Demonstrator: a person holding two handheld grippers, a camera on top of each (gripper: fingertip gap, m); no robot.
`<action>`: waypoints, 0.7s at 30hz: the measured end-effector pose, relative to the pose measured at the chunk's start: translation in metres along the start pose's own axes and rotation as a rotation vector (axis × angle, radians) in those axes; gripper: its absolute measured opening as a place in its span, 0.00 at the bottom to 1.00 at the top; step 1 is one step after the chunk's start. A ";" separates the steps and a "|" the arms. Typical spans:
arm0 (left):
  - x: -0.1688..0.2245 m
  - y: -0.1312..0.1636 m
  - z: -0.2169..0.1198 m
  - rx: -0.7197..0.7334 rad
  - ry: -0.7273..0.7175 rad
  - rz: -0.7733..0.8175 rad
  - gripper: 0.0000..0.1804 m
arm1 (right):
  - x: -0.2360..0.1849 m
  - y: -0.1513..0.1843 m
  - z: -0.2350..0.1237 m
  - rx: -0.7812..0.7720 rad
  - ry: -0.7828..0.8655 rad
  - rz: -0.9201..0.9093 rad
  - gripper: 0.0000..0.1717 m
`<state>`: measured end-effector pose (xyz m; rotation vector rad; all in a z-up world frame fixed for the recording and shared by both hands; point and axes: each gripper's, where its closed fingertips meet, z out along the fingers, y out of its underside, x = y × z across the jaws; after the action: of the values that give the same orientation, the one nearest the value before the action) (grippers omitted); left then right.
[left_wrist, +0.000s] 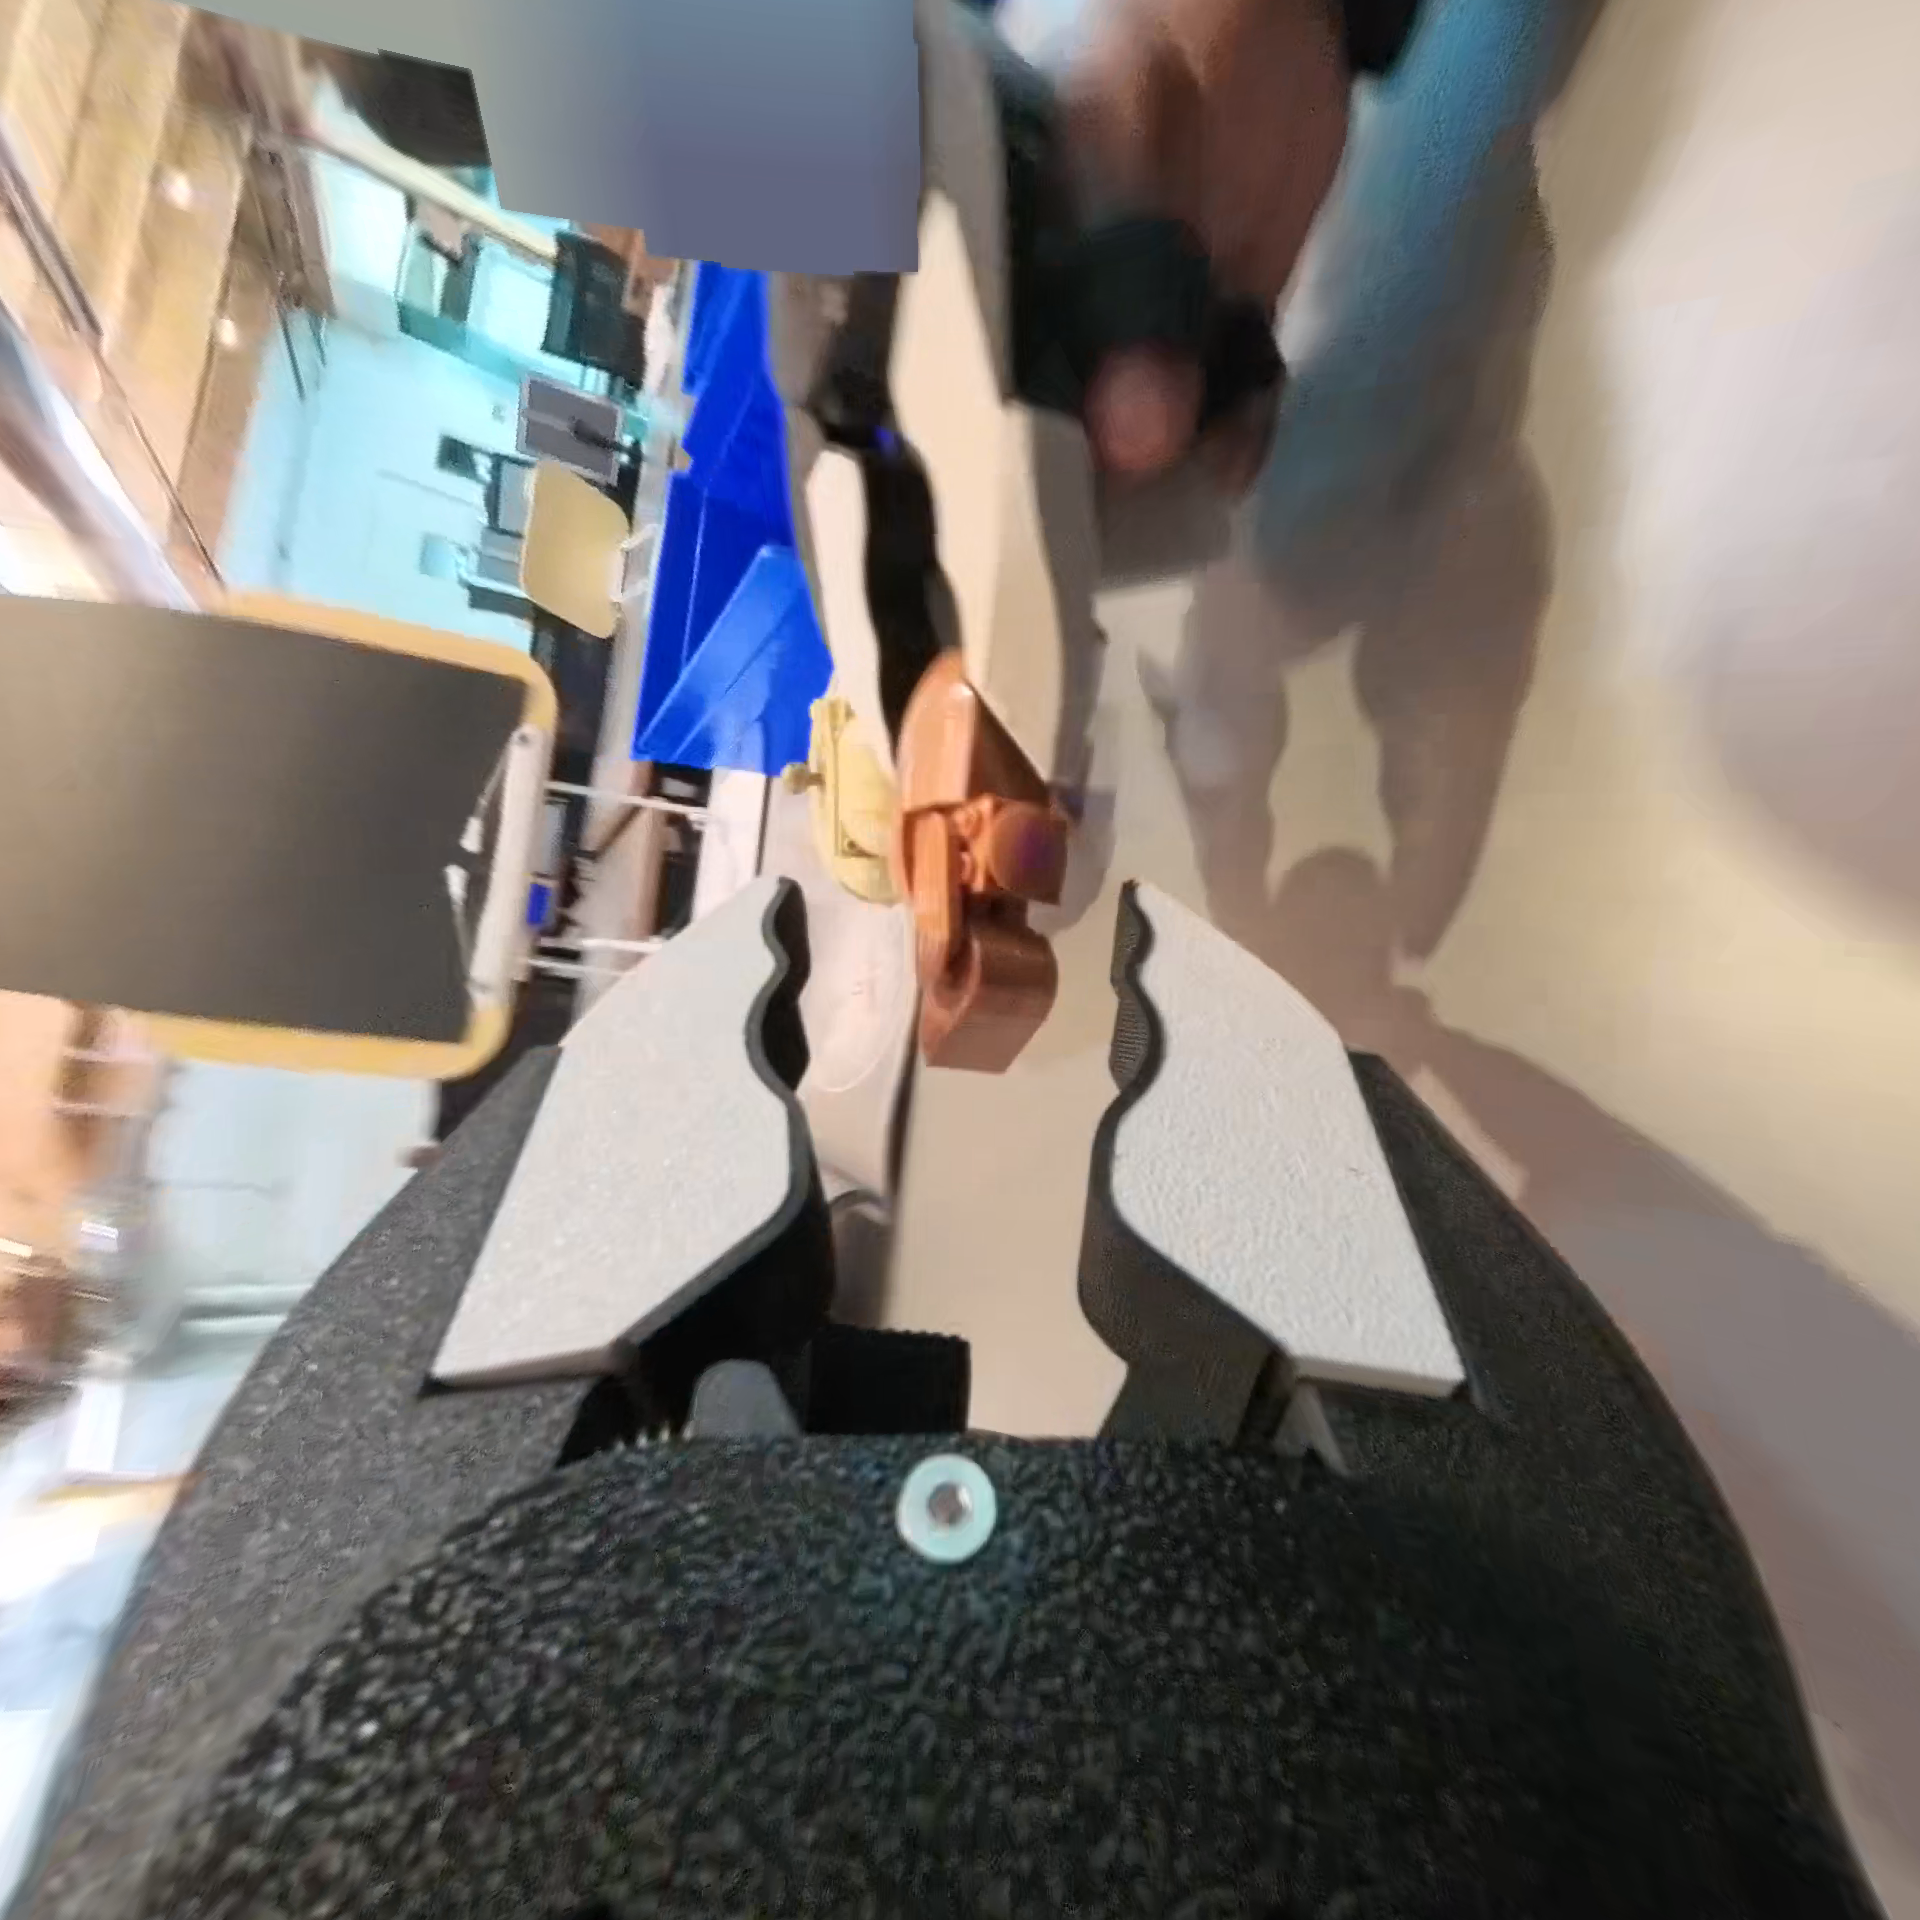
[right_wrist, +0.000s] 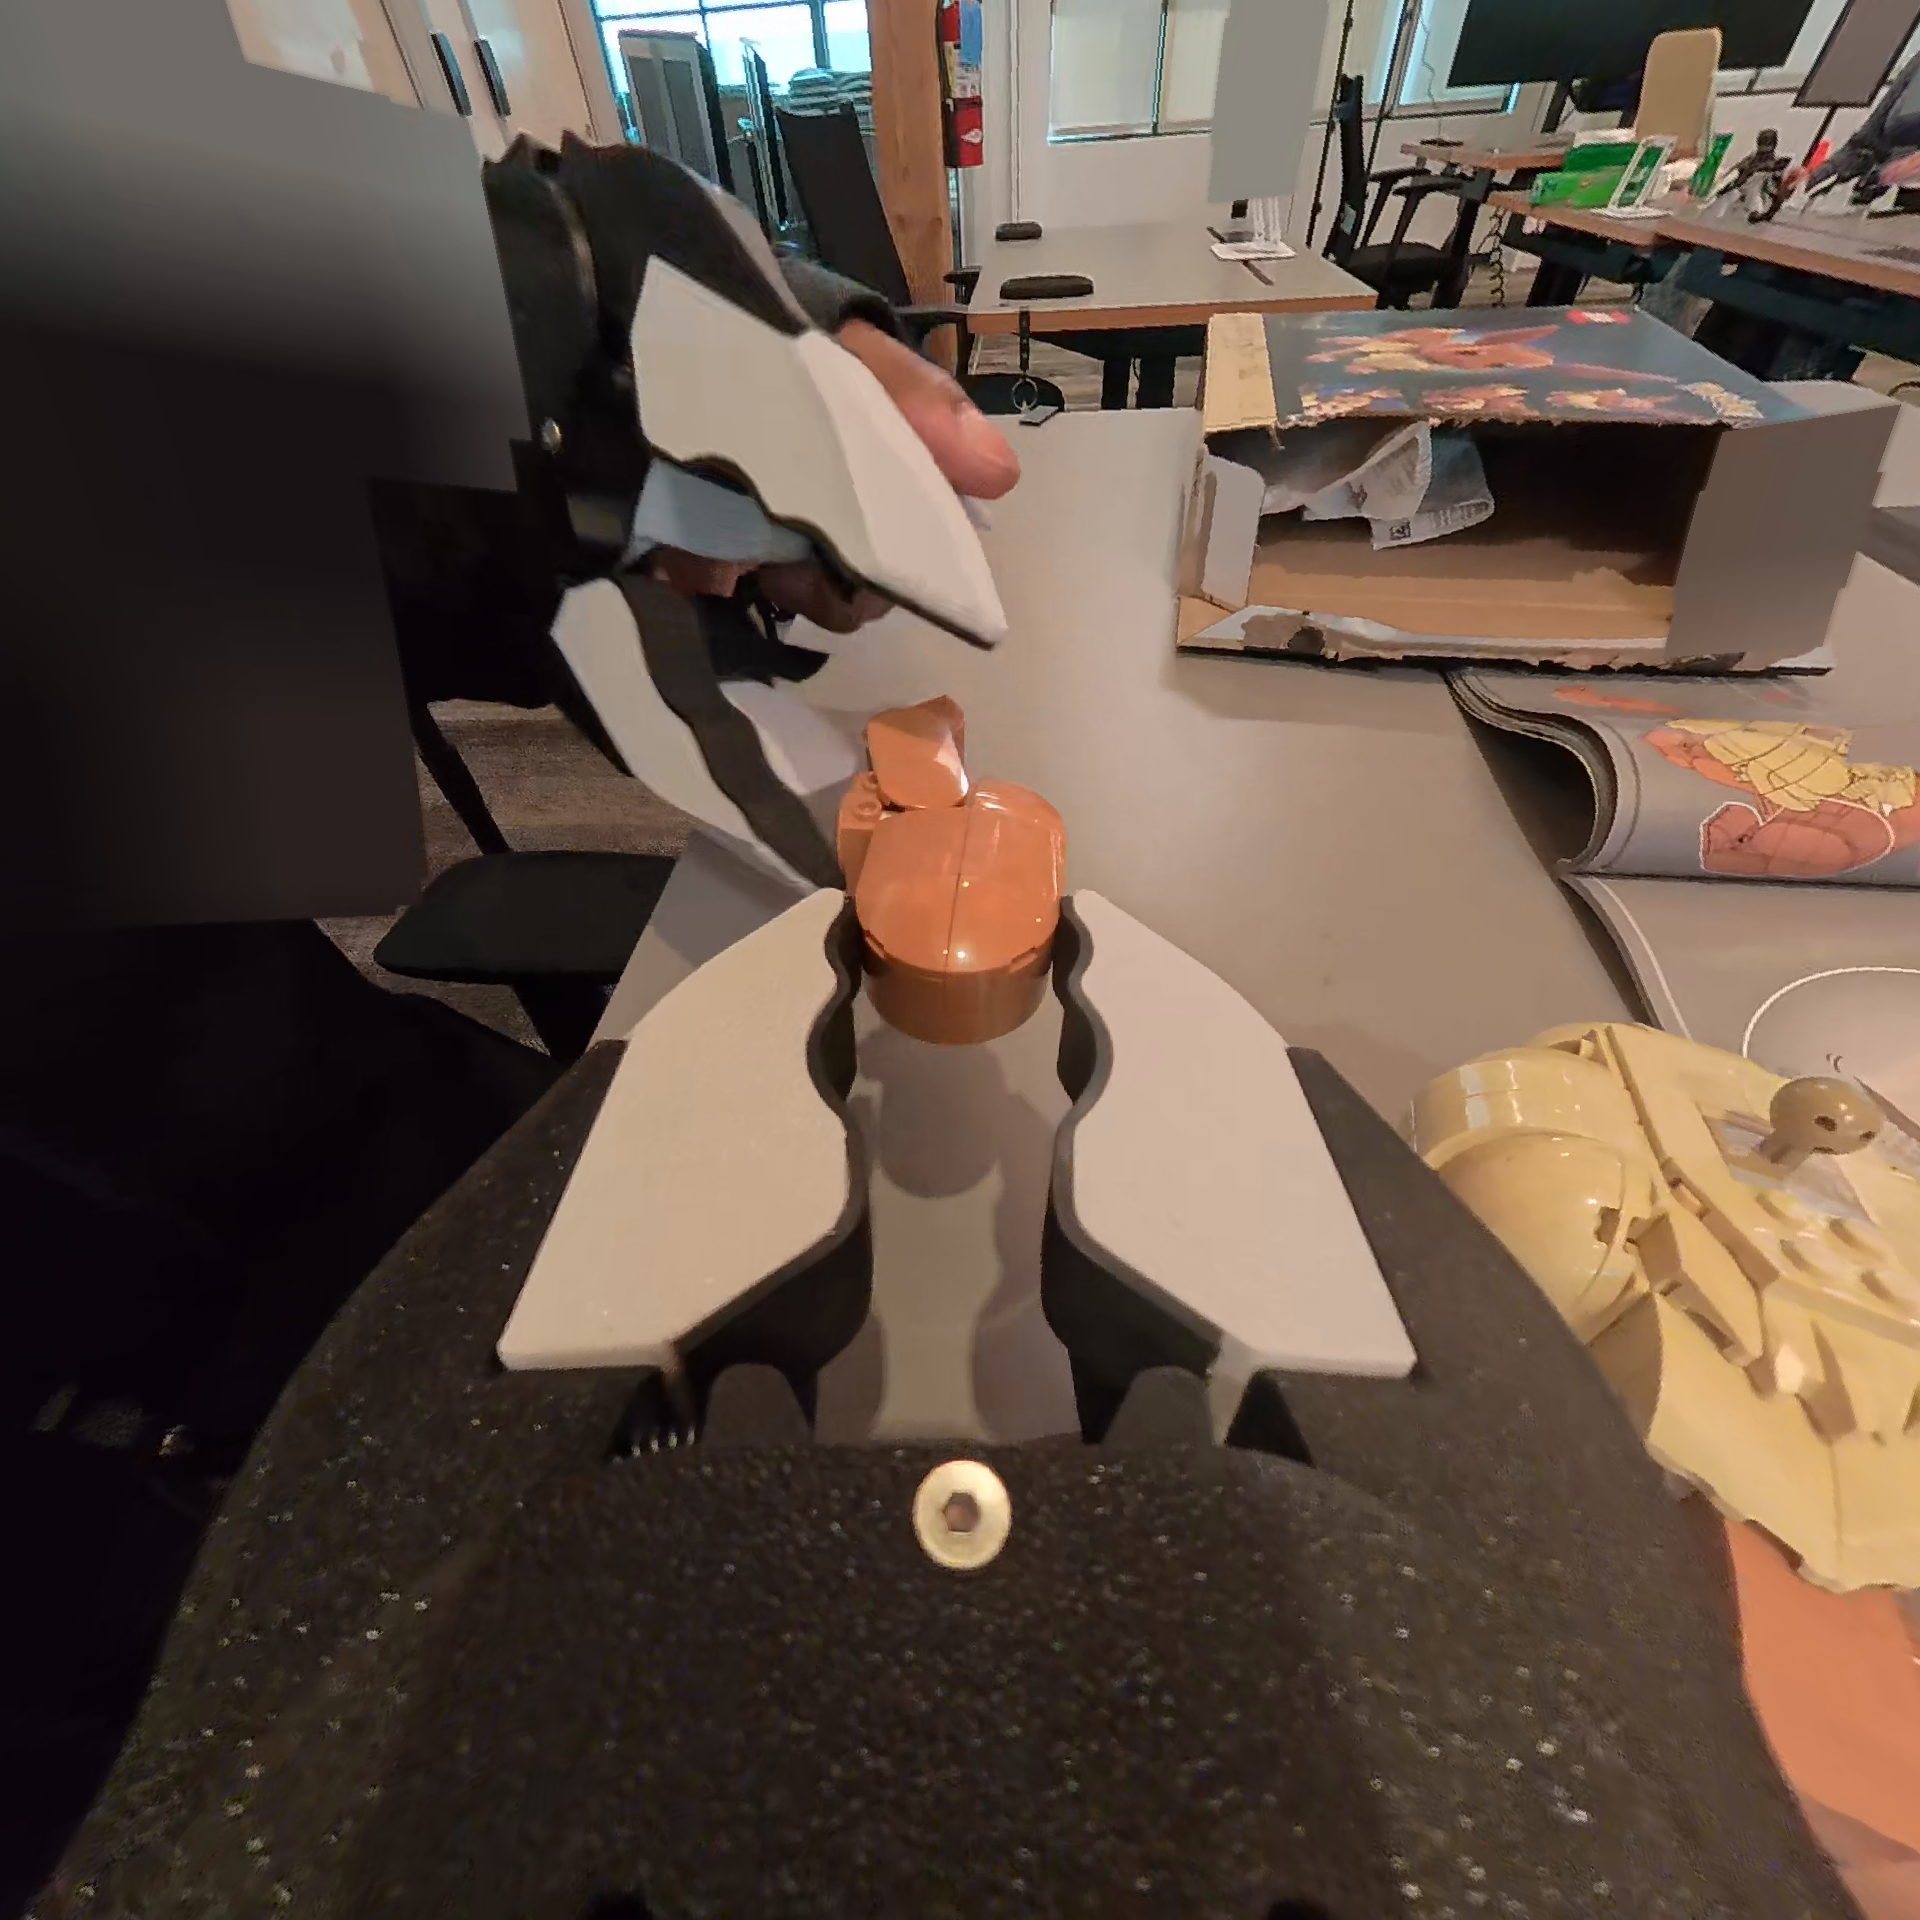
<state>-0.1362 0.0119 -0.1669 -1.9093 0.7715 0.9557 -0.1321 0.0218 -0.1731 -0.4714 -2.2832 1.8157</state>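
My right gripper (right_wrist: 956, 935) is shut on a brown rounded brick-built piece (right_wrist: 961, 914), with both pads pressed on its round base, just above the grey table (right_wrist: 1247, 831). A small angled brown part (right_wrist: 914, 764) sticks up at the far end of the piece. My left gripper (left_wrist: 956, 904) is open. The same brown piece (left_wrist: 982, 914) stands ahead of its fingertips, and neither pad touches it. In the right wrist view the left gripper (right_wrist: 894, 727) comes in from the upper left, its fingers (right_wrist: 831, 488) spread on either side of the small angled part.
A tan brick-built model (right_wrist: 1621, 1299) lies at the right, and also shows in the left wrist view (left_wrist: 857, 810). A torn cardboard box (right_wrist: 1507, 499) and an open booklet (right_wrist: 1714, 790) lie beyond it. A black chair (right_wrist: 520, 925) stands off the table's left edge. Blue bins (left_wrist: 738, 623) stand farther off. The tips of both grippers are at nearly the same place.
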 end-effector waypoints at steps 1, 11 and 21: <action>0.000 -0.007 -0.003 0.036 0.003 -0.071 0.30 | -0.001 0.000 0.000 0.002 -0.005 0.000 0.21; 0.010 0.002 0.004 -0.069 -0.035 0.174 0.18 | -0.005 0.001 0.002 -0.002 -0.028 -0.003 0.21; 0.010 -0.003 0.005 -0.005 -0.094 0.383 0.14 | -0.004 0.002 0.001 0.000 -0.046 0.018 0.21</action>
<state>-0.1302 0.0160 -0.1755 -1.7380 1.1030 1.2689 -0.1280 0.0202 -0.1755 -0.4562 -2.3162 1.8533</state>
